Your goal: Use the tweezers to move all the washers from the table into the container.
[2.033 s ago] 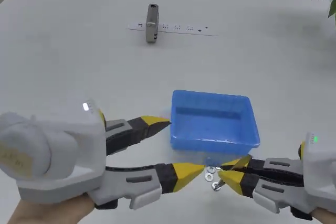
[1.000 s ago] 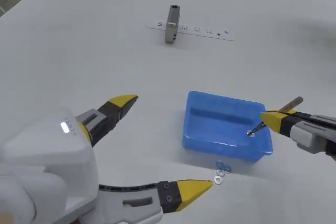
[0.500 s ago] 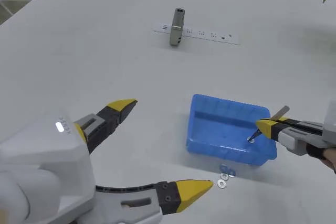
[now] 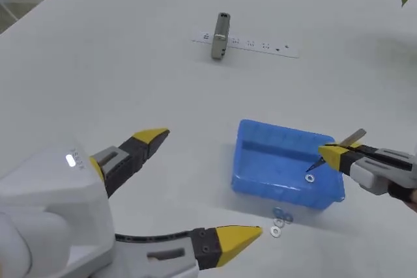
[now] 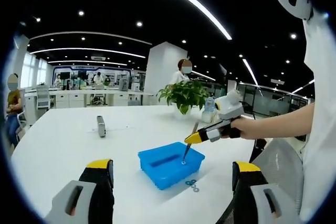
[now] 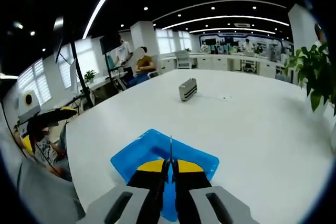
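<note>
The tweezers (image 4: 317, 164) are clamped in the tightly closed right claw (image 4: 330, 153) and angled down into the blue container (image 4: 260, 188) so that a washer (image 4: 310, 178) can be dropped there. It lies at the tweezer tips, inside the container; gripped or released cannot be told. A few loose washers (image 4: 280, 218) wait on the surface (image 4: 130, 63) just before the container. The left claw (image 4: 195, 187), spread wide, is parked empty left of it.

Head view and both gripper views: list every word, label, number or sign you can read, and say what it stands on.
No text can be read.
White strip on the table: small dark marks, too small to read.
Blue band on the far wall, left gripper view: blurred, unreadable.
Container and tweezers: no marks seen.
</note>
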A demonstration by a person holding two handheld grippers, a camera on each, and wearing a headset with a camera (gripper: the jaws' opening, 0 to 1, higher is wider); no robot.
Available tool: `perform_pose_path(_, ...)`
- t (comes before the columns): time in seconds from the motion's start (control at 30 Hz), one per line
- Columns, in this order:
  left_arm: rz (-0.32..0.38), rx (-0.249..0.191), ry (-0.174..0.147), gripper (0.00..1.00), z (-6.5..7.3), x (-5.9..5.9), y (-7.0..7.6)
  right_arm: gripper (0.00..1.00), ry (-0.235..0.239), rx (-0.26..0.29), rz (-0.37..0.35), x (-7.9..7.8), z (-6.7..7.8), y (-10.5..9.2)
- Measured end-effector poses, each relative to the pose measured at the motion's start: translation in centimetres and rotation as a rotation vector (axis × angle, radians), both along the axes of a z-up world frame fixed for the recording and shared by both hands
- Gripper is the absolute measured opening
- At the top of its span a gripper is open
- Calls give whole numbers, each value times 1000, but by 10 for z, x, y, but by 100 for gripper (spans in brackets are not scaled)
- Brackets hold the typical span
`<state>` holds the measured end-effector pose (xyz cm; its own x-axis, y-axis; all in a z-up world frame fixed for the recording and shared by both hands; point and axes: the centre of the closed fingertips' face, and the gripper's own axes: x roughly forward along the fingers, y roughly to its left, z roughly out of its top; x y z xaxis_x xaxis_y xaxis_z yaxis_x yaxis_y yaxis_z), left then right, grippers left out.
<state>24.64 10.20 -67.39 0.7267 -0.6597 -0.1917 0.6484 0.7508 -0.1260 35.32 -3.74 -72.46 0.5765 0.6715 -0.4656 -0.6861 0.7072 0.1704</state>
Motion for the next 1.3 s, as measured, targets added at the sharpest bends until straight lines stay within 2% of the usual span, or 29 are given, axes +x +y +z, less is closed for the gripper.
perform_pose_path(0.07,-1,1,2,97,-1,0,0,3,-22,30,20,-9,13,5)
perform_pose_path(0.17,-11,1,7,97,-2,-1,-2,2,-25,81,70,-25,26,16)
perform_pose_path(0.3,-19,7,7,97,-4,-1,-5,2,-19,96,135,-44,31,25)
perform_pose_path(0.37,-21,5,10,97,-4,-2,-6,2,4,104,157,-53,26,29)
perform_pose_path(0.47,-31,8,14,97,-6,-4,-8,2,23,54,183,-63,5,29)
perform_pose_path(0.63,-38,18,19,97,-8,-6,-10,2,36,14,187,-65,-22,25)
perform_pose_path(0.97,-39,23,30,97,-11,-6,-10,3,19,-66,256,-65,-39,31)
perform_pose_path(1.1,-42,21,33,97,-11,-6,-10,3,29,-114,284,-69,-46,31)
perform_pose_path(1.23,-46,28,36,97,-12,-6,-11,3,23,-116,293,-69,-48,30)
perform_pose_path(1.3,-49,31,39,97,-13,-6,-11,3,13,-140,307,-69,-49,28)
